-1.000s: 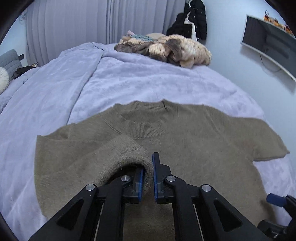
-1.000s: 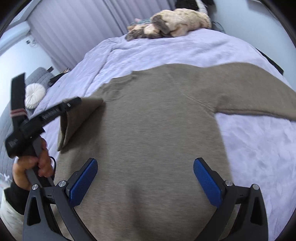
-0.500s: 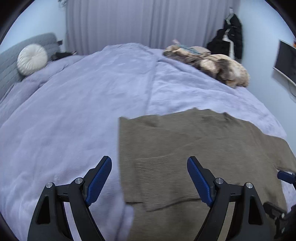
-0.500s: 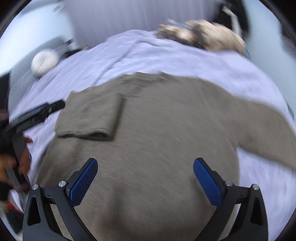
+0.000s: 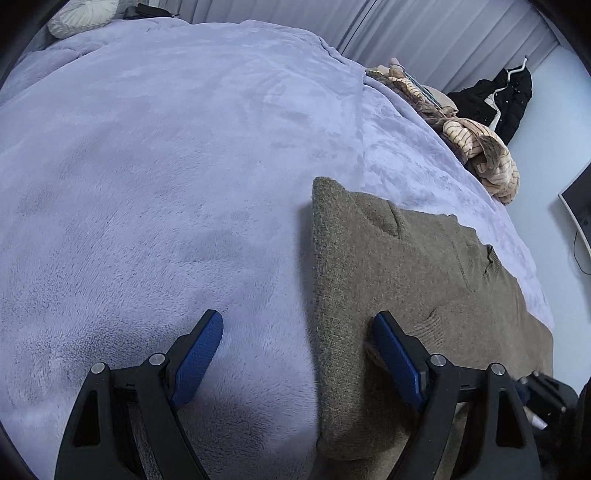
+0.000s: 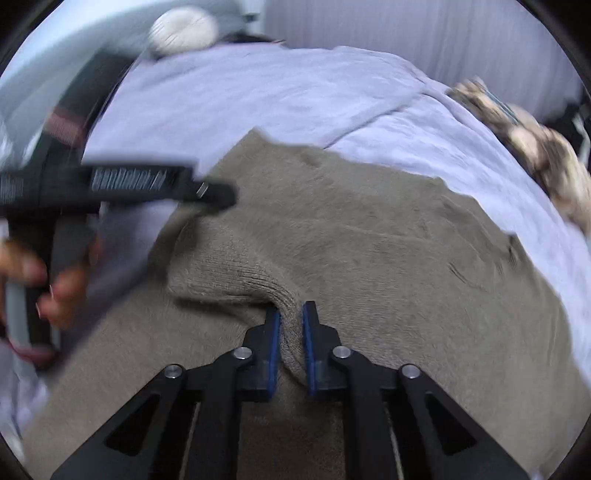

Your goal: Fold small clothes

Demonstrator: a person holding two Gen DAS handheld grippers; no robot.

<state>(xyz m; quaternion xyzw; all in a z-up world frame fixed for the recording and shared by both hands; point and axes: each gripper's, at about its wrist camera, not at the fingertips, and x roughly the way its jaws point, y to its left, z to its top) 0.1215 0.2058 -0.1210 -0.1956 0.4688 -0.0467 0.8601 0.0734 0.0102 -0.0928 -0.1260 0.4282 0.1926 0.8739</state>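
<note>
The right gripper (image 6: 290, 334) has its jaws nearly closed, and a ridge of the brown knitted sweater (image 6: 369, 251) is pinched between the blue pads. The fabric rises in a small fold between them. This view is blurred, so fine details cannot be read.

The left gripper (image 5: 297, 354) has its jaws wide apart and holds nothing. The folded left edge of the sweater (image 5: 406, 277) runs up between its two fingers: one pad (image 5: 199, 354) stands over the bare blanket and the other pad (image 5: 397, 362) stands over the knit. Whether this pad touches the cloth, I cannot tell.

In the right wrist view, the left gripper (image 6: 218, 192) shows from the side as a dark bar over the left edge of the sweater, and a hand (image 6: 55, 280) grips its handle.

The sweater lies spread on a pale purple blanket (image 5: 166, 166) that covers the bed, in the part nearest to the person. One side is already folded over, with a ribbed cuff (image 5: 428, 325) lying on top of the body of the garment.

Farther away, at the far right edge of the bed, lies a heap of beige and brown striped clothes (image 5: 476, 147). Beyond it a black jacket (image 5: 513, 96) hangs by the wall. At the far left corner a round white cushion (image 5: 83, 18) rests, and grey curtains (image 5: 443, 33) close the back.
</note>
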